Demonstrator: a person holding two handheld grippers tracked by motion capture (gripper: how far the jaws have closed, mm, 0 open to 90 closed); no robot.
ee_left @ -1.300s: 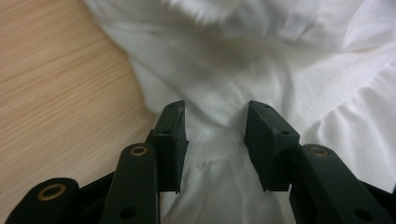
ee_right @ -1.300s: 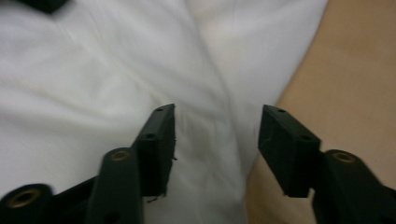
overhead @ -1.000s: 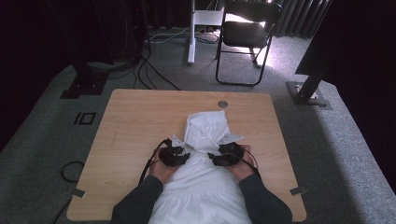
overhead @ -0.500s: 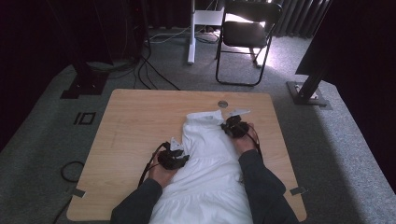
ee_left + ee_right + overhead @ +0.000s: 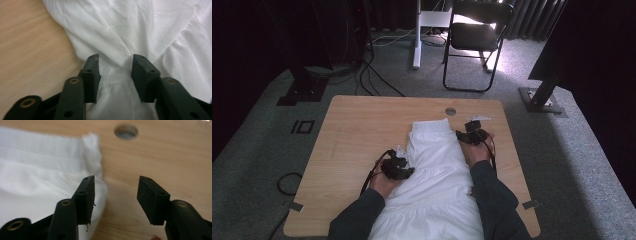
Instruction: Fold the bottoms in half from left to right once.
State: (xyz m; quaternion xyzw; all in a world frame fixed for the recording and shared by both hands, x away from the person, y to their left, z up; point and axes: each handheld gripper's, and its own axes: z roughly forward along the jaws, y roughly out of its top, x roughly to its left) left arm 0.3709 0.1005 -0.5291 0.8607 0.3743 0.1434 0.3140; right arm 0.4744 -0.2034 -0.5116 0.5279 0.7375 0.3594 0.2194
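Observation:
A white gathered garment point(image 5: 437, 170) lies on the wooden table point(image 5: 357, 130), its banded top end pointing away from me. My left gripper point(image 5: 398, 167) rests at the garment's left edge. Its jaws point(image 5: 115, 58) have just been opening and stand apart, with bunched white cloth point(image 5: 120, 30) lying between them. My right gripper point(image 5: 472, 132) sits at the top right corner of the garment. Its jaws point(image 5: 116, 180) have also just been opening and stand open. The left one is over the cloth's edge point(image 5: 37, 177), with bare wood between them.
A round hole point(image 5: 450, 111) point(image 5: 125, 131) is set in the table just beyond the garment. A small white scrap point(image 5: 481, 119) lies by the right gripper. On the grey carpet behind stand a folding chair point(image 5: 477, 35), a stand base point(image 5: 542, 102) and cables point(image 5: 377, 75).
The right gripper has moved from the garment's middle out to its far right corner, and the bunched top end now lies spread flat. The left hand has stayed put.

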